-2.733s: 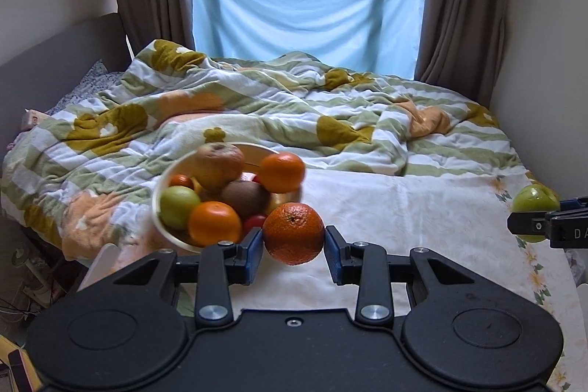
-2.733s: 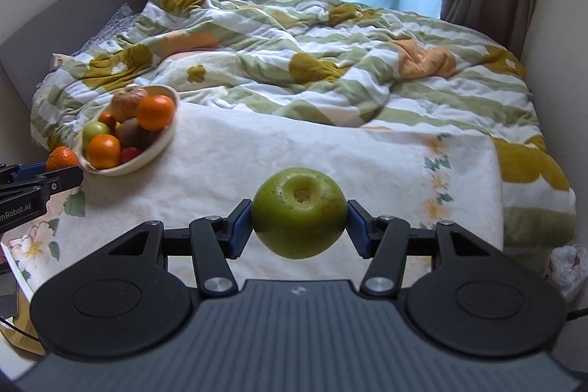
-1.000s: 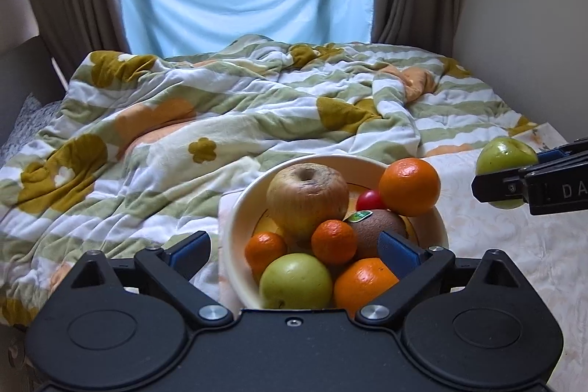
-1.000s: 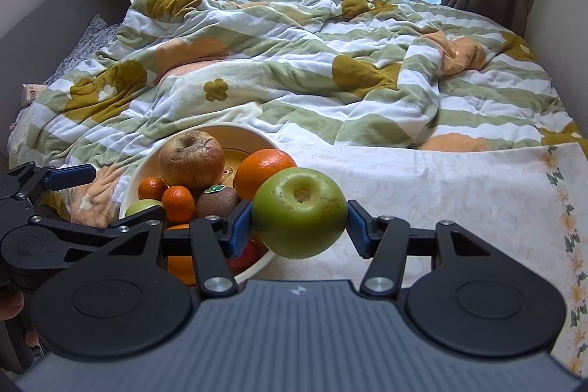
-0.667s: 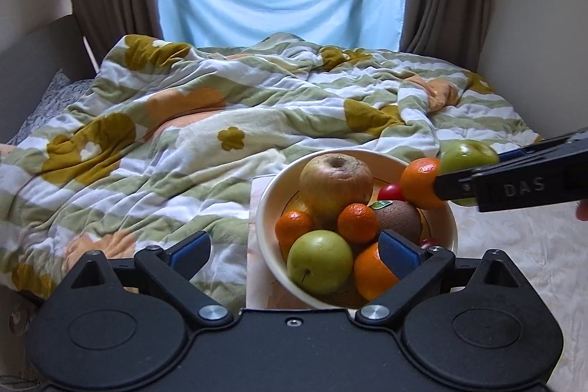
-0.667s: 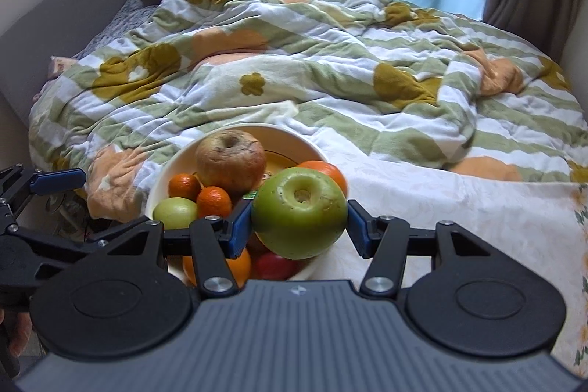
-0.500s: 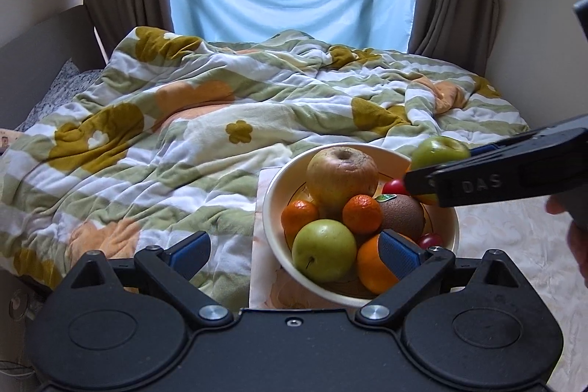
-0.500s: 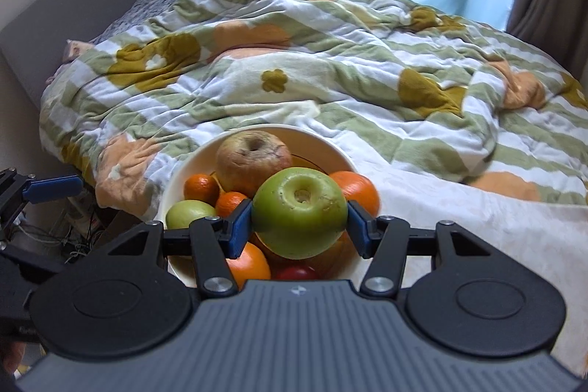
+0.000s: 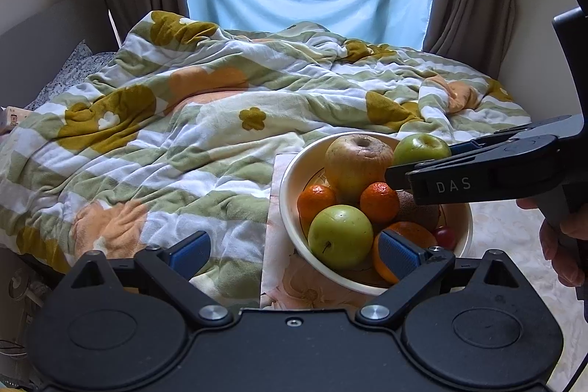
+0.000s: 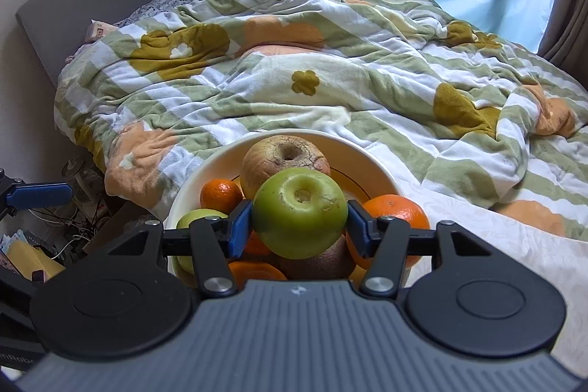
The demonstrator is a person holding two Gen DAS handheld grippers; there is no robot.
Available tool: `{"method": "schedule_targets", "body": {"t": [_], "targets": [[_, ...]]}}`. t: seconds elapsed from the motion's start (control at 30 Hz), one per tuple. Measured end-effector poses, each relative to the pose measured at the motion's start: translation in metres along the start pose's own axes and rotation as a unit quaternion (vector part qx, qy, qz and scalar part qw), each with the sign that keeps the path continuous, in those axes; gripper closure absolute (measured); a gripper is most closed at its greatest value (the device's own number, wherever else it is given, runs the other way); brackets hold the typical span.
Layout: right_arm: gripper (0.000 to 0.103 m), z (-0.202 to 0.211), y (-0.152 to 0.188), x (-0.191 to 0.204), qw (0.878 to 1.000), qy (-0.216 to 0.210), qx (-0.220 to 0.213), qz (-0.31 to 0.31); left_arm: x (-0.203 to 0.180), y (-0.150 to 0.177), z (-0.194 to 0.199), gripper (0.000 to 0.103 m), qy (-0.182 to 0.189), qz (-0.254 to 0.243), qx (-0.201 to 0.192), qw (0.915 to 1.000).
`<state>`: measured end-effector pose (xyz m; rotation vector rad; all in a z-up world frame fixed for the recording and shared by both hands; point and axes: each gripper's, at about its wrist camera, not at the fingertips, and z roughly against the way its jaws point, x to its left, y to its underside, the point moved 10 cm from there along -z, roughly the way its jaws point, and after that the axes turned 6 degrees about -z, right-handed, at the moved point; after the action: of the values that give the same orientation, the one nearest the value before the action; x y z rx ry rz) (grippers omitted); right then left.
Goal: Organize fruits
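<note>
Risk at release: right gripper (image 10: 299, 221), nearest its own lens, clenches a green apple (image 10: 299, 212) between both blue pads above the heaped bowl (image 9: 290, 186). Beneath the apple lie a kiwi (image 10: 316, 261) and a large orange (image 10: 393, 219); just beyond stands a big russet apple (image 10: 286, 162), with a small mandarin (image 10: 220, 195) to its left. No flat gap shows among these rounded fruits, so an apple let go from any height would probably roll, knock the orange over the low near rim, or tumble out itself. Left gripper (image 9: 294, 254), released and empty, hovers at the bowl's near-left edge, where a sideways drift could tip it. Farther off, the crumpled quilt (image 9: 205, 120) on the bed gives soft, uneven footing.
</note>
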<state>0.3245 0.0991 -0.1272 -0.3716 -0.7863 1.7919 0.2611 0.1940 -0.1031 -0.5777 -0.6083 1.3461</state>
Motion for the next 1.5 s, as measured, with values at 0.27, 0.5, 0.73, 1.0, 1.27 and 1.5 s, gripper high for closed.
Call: {"method": "schedule_targets", "body": {"t": [0.27, 0.5, 0.73, 1.0, 1.27, 1.5], "targets": [[0.024, -0.001, -0.002, -0.002, 0.999, 0.016, -0.015, 0.024, -0.002, 0.0, -0.003, 0.003, 0.003, -0.005, 0.001, 1.0], [0.018, 0.011, -0.003, -0.006, 0.999, 0.025, -0.03, 0.019, -0.005, -0.002, 0.001, 0.003, 0.007, -0.012, -0.004, 0.9999], [0.016, 0.041, -0.002, -0.017, 0.998, 0.043, -0.04, -0.002, -0.015, -0.008, 0.022, 0.003, 0.015, -0.026, -0.021, 0.9993], [0.004, 0.101, 0.013, -0.044, 0.996, 0.043, -0.053, -0.057, -0.039, -0.009, 0.066, 0.003, 0.002, -0.031, -0.044, 0.9985], [0.0, 0.183, 0.054, -0.086, 0.993, 0.058, -0.061, -0.083, -0.079, 0.0, 0.123, 0.003, -0.019, -0.026, -0.056, 0.9979], [0.0, 0.25, 0.104, -0.116, 0.989, 0.098, -0.059, -0.095, -0.12, 0.014, 0.156, 0.0, -0.017, -0.024, -0.055, 0.998]]}}
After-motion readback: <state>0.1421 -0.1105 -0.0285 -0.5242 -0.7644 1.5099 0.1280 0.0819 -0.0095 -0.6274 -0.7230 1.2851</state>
